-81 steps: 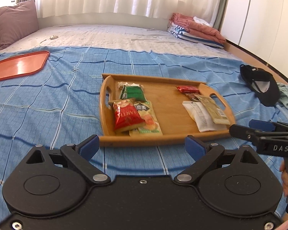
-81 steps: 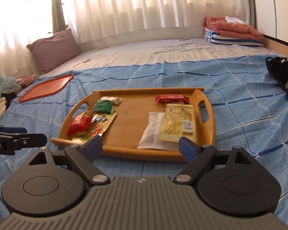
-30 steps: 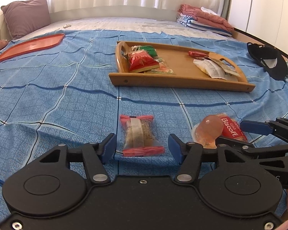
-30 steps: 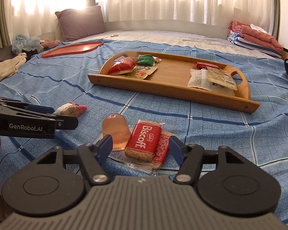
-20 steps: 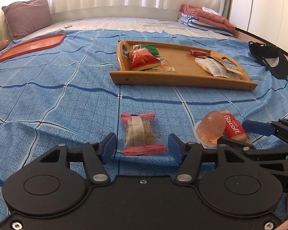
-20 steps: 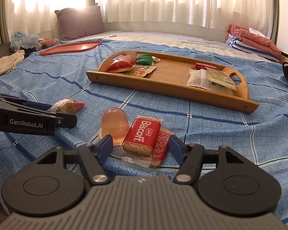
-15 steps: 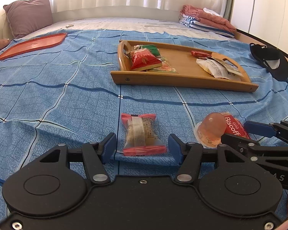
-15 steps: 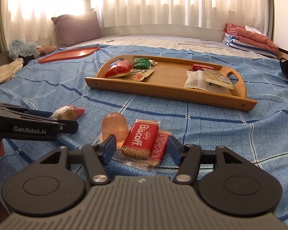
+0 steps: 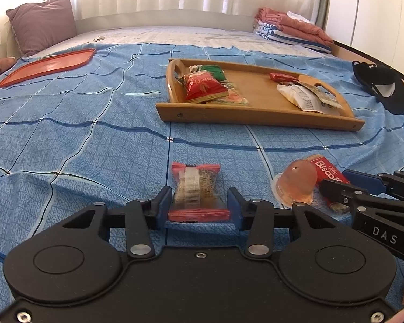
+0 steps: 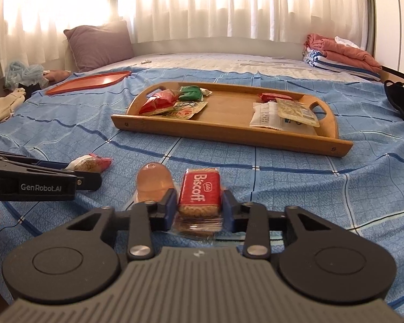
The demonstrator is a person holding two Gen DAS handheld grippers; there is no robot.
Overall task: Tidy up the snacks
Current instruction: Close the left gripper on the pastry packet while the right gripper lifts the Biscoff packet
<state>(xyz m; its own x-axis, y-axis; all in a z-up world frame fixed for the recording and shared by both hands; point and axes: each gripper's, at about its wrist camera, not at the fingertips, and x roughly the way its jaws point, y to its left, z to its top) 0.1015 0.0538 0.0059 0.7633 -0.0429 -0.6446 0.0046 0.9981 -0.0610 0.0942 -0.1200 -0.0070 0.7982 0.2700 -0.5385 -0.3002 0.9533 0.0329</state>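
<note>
Step in hand: pickup.
- Left hand-held gripper (image 9: 199, 206): pads closed against the red-ended snack bar (image 9: 196, 188), on the bed nearer than the wooden tray (image 9: 258, 114).
- Right hand-held gripper (image 10: 198, 210): closed on the Biscoff packet (image 10: 199, 192), beside the jelly cup (image 10: 154, 181).

Next, likely: lift both, carry to tray, avoiding the cup.
</note>
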